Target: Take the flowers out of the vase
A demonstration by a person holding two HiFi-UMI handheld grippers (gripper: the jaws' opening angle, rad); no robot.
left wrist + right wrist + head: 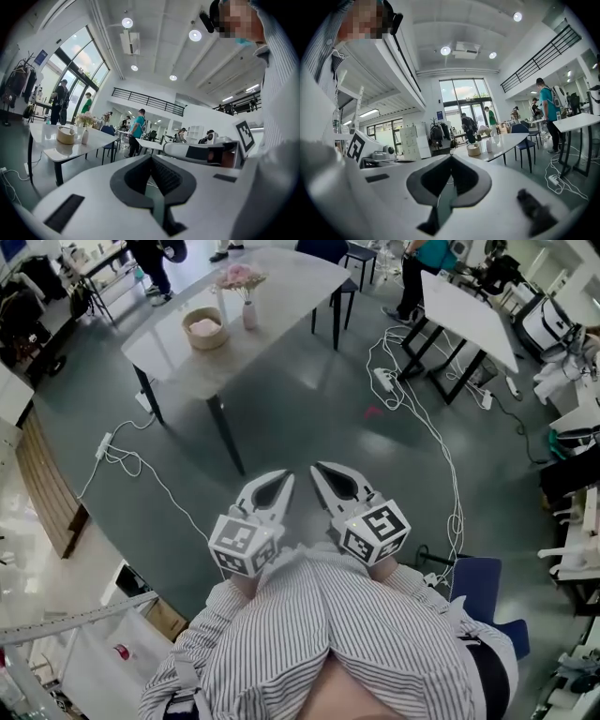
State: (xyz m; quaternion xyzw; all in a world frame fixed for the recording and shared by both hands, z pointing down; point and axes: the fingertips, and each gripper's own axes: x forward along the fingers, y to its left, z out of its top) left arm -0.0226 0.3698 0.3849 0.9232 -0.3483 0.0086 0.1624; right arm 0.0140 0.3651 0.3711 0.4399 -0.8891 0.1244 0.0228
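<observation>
Pink flowers (pixel 240 277) stand in a small white vase (pixel 249 315) on a grey table (pixel 291 292) far ahead of me. My left gripper (pixel 284 476) and right gripper (pixel 319 468) are held side by side close to my chest, well short of the table, both shut and empty. In the left gripper view the shut gripper (pixel 151 157) sees the flowers (pixel 86 120) and vase (pixel 85 137) at the far left. The right gripper (pixel 451 157), also shut, has the vase (pixel 489 146) small and distant right of centre.
A round woven basket (pixel 204 329) sits beside the vase. White cables (pixel 417 413) trail over the floor between me and a second white table (pixel 469 315). A blue chair (pixel 473 585) is at my right. People stand beyond the tables.
</observation>
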